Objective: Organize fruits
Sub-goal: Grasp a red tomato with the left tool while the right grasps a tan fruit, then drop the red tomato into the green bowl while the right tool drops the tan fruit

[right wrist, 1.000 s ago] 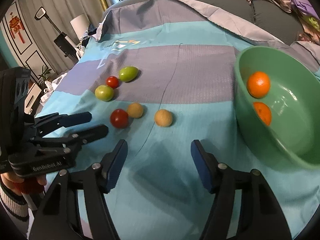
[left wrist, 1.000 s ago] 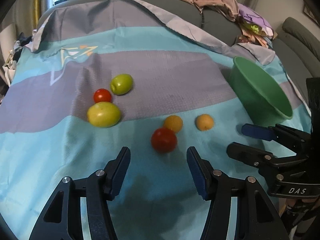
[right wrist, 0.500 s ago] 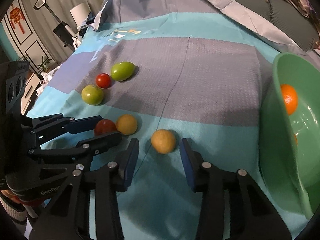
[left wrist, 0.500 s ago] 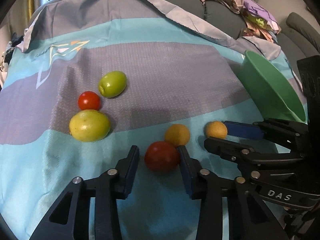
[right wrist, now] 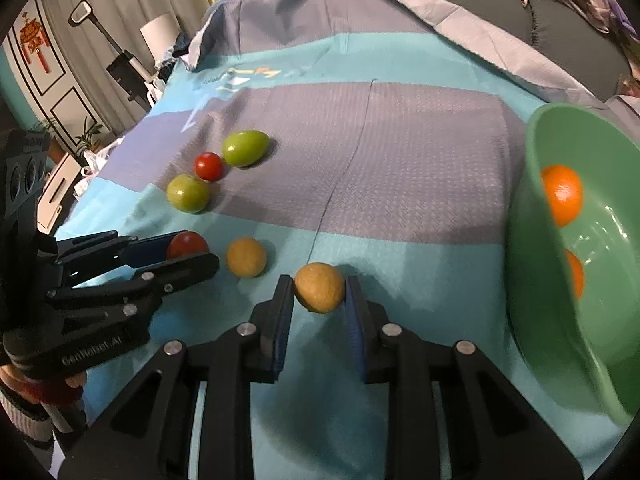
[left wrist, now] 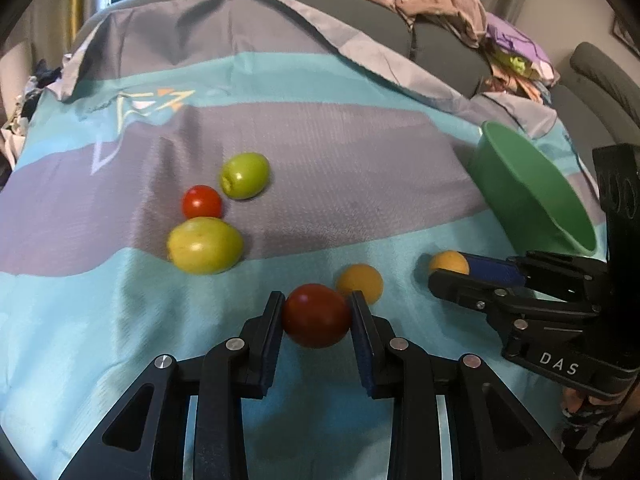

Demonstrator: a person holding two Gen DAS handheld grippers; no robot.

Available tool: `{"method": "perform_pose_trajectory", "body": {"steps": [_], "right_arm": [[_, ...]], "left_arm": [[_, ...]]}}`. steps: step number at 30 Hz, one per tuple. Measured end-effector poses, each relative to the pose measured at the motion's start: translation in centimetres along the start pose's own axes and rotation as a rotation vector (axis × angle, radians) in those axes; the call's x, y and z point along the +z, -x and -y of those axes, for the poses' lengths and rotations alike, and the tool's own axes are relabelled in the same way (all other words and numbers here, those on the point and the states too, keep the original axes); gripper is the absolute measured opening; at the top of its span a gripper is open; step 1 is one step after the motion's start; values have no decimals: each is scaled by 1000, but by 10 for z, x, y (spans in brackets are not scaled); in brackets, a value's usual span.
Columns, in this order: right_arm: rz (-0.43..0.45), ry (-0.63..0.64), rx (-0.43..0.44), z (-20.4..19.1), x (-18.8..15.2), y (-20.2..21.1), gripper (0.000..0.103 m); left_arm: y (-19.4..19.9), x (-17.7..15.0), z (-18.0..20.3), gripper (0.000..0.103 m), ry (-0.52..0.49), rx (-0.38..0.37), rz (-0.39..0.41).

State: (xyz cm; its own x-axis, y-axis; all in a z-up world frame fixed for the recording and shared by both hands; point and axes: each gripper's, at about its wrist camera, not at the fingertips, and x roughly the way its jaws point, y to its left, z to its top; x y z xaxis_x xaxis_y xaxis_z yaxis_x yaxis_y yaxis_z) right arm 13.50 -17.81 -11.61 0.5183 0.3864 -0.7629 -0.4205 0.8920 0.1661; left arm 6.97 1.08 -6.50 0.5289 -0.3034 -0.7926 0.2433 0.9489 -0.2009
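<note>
My left gripper (left wrist: pixel 316 320) is shut on a large red tomato (left wrist: pixel 316 314) that rests on the cloth; it also shows in the right wrist view (right wrist: pixel 186 244). My right gripper (right wrist: pixel 318 294) is shut on a yellow-orange fruit (right wrist: pixel 319 287), seen in the left wrist view too (left wrist: pixel 448 262). Another yellow-orange fruit (right wrist: pixel 245 257) lies between the two grippers. A yellow-green fruit (left wrist: pixel 204 245), a small red tomato (left wrist: pixel 201 201) and a green fruit (left wrist: pixel 244 175) lie further back left. The green bowl (right wrist: pixel 536 240) at right holds two oranges (right wrist: pixel 562 194).
The fruits lie on a blue and grey striped cloth (left wrist: pixel 360 152) spread over a sofa. Clothes (left wrist: pixel 440 4) are piled on the sofa back at the far right. A lamp and a stand (right wrist: pixel 124 68) are beyond the cloth's left edge.
Both grippers have moved forward and closed: the left on the large red tomato, the right on the yellow-orange fruit. The other fruits and the bowl have not moved.
</note>
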Motion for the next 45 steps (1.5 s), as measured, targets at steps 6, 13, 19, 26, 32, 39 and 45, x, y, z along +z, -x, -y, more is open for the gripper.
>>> {"method": "perform_pose_trajectory", "body": {"steps": [6,13,19,26,32,39,45], "right_arm": [[32,-3,11,-9,-12,24,26],[64,-8,14,-17,-29,47,26],[93,-5,4,-20,-38,69,27],[130,7,8,-26,-43,89,27],[161,14,11,-28,-47,104,27],[196,11,17,-27,-52,118,27],[223,-7,13,-19,-54,128,27]], "left_arm": [[24,-9,1,32,14,20,26],[47,-20,5,32,31,29,42],[64,-29,11,32,26,36,60],[81,-32,24,32,-12,53,95],[92,-33,37,32,-44,59,121],[100,-28,51,32,-79,63,145],[102,-22,67,32,-111,55,161]]}}
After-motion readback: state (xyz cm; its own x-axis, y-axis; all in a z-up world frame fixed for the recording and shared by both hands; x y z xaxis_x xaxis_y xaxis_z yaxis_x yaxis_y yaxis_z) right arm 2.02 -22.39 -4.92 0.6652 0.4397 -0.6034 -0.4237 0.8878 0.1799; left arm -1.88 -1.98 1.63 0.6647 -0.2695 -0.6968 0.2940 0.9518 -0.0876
